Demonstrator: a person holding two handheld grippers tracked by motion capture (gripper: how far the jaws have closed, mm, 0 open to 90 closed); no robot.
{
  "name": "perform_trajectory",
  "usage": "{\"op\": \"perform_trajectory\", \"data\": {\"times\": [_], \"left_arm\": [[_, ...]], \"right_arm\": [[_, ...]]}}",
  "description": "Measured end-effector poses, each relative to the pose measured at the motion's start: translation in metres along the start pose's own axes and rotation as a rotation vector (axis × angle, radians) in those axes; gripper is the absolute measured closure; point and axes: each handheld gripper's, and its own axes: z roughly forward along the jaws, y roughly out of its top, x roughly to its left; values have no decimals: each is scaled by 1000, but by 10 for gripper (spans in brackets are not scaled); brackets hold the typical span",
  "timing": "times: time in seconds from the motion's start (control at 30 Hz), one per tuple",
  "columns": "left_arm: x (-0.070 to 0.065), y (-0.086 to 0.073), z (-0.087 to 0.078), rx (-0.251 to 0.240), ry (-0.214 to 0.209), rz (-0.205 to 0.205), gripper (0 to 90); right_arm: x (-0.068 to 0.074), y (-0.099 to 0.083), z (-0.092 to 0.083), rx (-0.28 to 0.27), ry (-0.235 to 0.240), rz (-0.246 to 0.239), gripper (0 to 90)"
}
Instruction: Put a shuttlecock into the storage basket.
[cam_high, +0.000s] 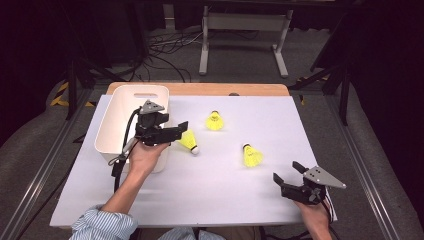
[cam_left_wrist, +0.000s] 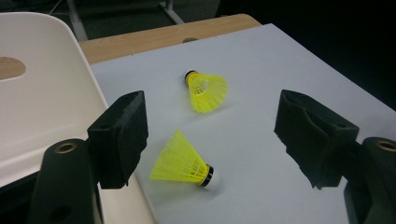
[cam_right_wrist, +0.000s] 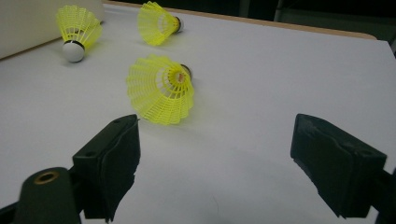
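Holding my left gripper (cam_high: 184, 131) with its jaws spread wide and empty, I have it just above the nearest yellow shuttlecock (cam_high: 189, 140), which lies on its side on the white tabletop (cam_high: 200, 195) right beside the white plastic bin (cam_high: 116, 125) that stands at the far left corner. In the left gripper view that shuttlecock (cam_left_wrist: 183, 161) lies between my jaws, its white cork tip pointing toward me and to the right, and one jaw is close to the bin wall (cam_left_wrist: 42, 107). A second shuttlecock (cam_high: 215, 121) lies farther back toward the far edge, near the middle. A third shuttlecock (cam_high: 251, 155) rests right of centre. My right gripper (cam_high: 288, 172) hovers near the right front corner, jaws wide apart and holding nothing, aimed at that third shuttlecock (cam_right_wrist: 162, 89), whose open skirt faces me.
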Motion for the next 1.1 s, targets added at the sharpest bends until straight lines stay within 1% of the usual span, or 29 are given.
{"op": "perform_trajectory", "data": {"times": [0.13,0.17,0.27,0.37,0.4,0.43,0.6,1.0,1.1], "left_arm": [[-1,2,2,13,5,-1,262],[-2,3,4,18,12,-8,262],[-2,5,6,36,18,-12,262],[-2,6,8,47,18,-18,260],[-2,7,10,60,21,-20,261],[-2,7,10,60,21,-20,262],[-2,11,13,92,30,-25,268],[-4,20,23,170,44,-21,275],[-5,23,26,191,39,-22,275]], "right_arm": [[0,0,0,0,2,-1,165],[0,0,0,0,2,-1,165],[0,0,0,0,2,-1,164],[0,0,0,0,2,-1,164],[0,0,0,0,2,-2,164],[0,0,0,0,2,-2,164],[0,0,0,2,3,-1,165],[0,0,1,1,7,0,165],[0,0,1,2,7,1,165]]}}
